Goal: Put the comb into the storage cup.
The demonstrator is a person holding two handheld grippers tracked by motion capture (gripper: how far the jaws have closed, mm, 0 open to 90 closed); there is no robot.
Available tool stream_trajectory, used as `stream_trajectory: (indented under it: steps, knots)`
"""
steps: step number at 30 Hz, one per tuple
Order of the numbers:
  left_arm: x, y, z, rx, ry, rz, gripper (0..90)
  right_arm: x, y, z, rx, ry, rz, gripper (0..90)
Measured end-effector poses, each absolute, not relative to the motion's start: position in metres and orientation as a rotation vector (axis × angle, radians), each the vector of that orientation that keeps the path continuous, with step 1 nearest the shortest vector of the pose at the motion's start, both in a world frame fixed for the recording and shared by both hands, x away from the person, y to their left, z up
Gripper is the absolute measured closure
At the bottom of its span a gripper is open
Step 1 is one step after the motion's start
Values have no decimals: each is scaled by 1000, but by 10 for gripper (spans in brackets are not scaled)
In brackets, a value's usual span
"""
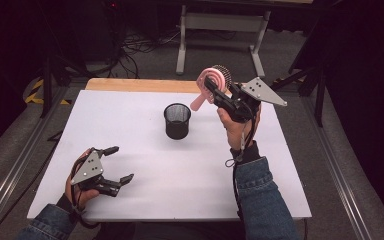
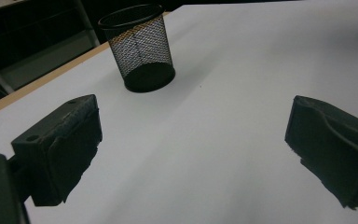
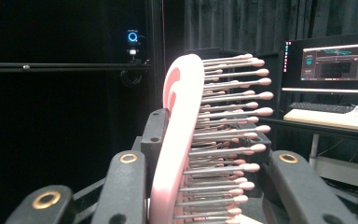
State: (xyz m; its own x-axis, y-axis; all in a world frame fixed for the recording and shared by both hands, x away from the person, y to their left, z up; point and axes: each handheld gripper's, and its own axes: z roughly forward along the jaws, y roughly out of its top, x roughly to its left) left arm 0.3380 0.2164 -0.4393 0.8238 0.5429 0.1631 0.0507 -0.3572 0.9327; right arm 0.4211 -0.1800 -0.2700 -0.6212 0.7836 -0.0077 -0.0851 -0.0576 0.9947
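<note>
A pink hairbrush (image 1: 211, 81) is held up in the air by my right gripper (image 1: 219, 91), which is shut on its head; the handle slants down toward the black mesh cup (image 1: 177, 120). In the right gripper view the pink hairbrush (image 3: 182, 140) stands between the jaws with its bristles pointing right. The mesh cup stands upright near the middle of the white table (image 1: 180, 170). My left gripper (image 1: 119, 164) rests low at the table's front left, open with nothing between its fingers. From the left gripper view the mesh cup (image 2: 140, 46) lies ahead and to the left.
A wooden strip (image 1: 140, 85) runs along the table's far edge. Beyond it stand a metal frame (image 1: 220, 30) and floor cables (image 1: 140, 45). A monitor (image 3: 338, 63) and a keyboard (image 3: 317, 107) appear far off in the right gripper view.
</note>
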Motion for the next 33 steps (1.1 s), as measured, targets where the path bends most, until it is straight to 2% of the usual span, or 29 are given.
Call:
stream_trajectory:
  steps: [33]
  knots:
    - [337,216,-440,1888,438,542,47,442,-148,-288,770,1623,1780,630]
